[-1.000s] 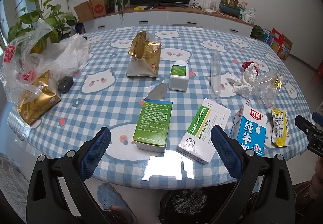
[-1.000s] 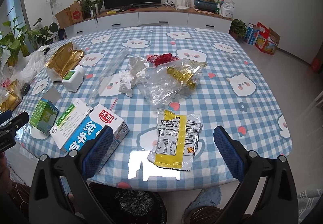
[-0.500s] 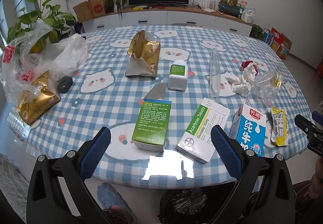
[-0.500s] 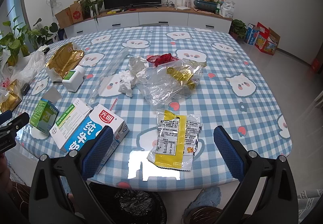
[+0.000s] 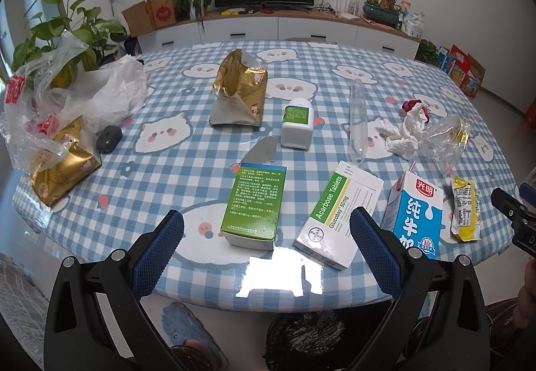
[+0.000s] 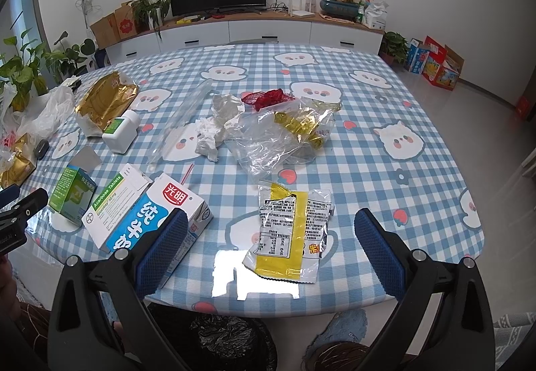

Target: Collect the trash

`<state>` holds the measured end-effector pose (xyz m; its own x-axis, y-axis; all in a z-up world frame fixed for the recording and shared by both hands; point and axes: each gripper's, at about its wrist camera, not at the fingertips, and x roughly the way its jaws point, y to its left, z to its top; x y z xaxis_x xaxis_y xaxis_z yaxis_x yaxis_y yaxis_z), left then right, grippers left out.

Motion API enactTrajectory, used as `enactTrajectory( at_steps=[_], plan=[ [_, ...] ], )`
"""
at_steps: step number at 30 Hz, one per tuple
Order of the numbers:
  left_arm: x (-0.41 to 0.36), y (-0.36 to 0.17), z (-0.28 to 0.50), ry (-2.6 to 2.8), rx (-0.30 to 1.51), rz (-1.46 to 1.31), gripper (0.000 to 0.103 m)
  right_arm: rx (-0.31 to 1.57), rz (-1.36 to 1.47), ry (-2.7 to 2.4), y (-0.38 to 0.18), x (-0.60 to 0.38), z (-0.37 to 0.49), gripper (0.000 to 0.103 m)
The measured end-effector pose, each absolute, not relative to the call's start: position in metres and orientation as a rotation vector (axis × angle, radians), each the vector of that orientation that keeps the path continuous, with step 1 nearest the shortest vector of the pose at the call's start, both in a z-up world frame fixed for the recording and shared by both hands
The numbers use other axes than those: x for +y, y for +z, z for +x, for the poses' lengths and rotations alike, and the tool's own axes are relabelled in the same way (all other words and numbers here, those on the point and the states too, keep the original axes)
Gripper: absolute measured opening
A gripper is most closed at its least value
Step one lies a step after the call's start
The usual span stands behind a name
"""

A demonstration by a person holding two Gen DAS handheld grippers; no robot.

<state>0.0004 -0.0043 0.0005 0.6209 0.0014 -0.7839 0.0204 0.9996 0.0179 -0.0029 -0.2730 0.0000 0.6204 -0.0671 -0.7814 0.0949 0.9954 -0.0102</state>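
Left gripper [image 5: 266, 238]: jaws spread wide, nothing between them, hovering at the near edge of the bench [image 5: 160, 166]. Lower centre of the left wrist view, between the jaws: green box [image 5: 254, 203] and Acarbose box [image 5: 338, 220], side by side. Milk carton [image 5: 417, 213] at lower right.

Right gripper [image 6: 268, 243]: jaws released, empty. Yellow snack wrapper [image 6: 289, 232] lies flat between them, lower centre of the right wrist view. Beyond, mid-frame: clear plastic bag [image 6: 281, 140], crumpled tissue [image 6: 214, 133].

Black bin bag [image 6: 231, 337] at bottom centre, below the bench edge.

Step, judged: approach; nothing collected yet. Next move calls for lowering onto the nearest item. The flat wrapper needs an edge pinch.
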Motion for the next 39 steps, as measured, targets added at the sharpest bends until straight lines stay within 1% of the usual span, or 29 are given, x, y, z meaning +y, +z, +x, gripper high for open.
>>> enactTrajectory(
  at_steps=[25,39],
  plan=[
    [-0.001,-0.002,-0.001,-0.012,0.907,0.031,0.097,0.897,0.037,-0.086,0.0,-0.27,-0.002,0.096],
    [0.015,-0.027,0.034,0.031,0.976,0.038,0.096,0.965,0.023,0.011,-0.022,-0.199,0.02,0.095]
  ],
)
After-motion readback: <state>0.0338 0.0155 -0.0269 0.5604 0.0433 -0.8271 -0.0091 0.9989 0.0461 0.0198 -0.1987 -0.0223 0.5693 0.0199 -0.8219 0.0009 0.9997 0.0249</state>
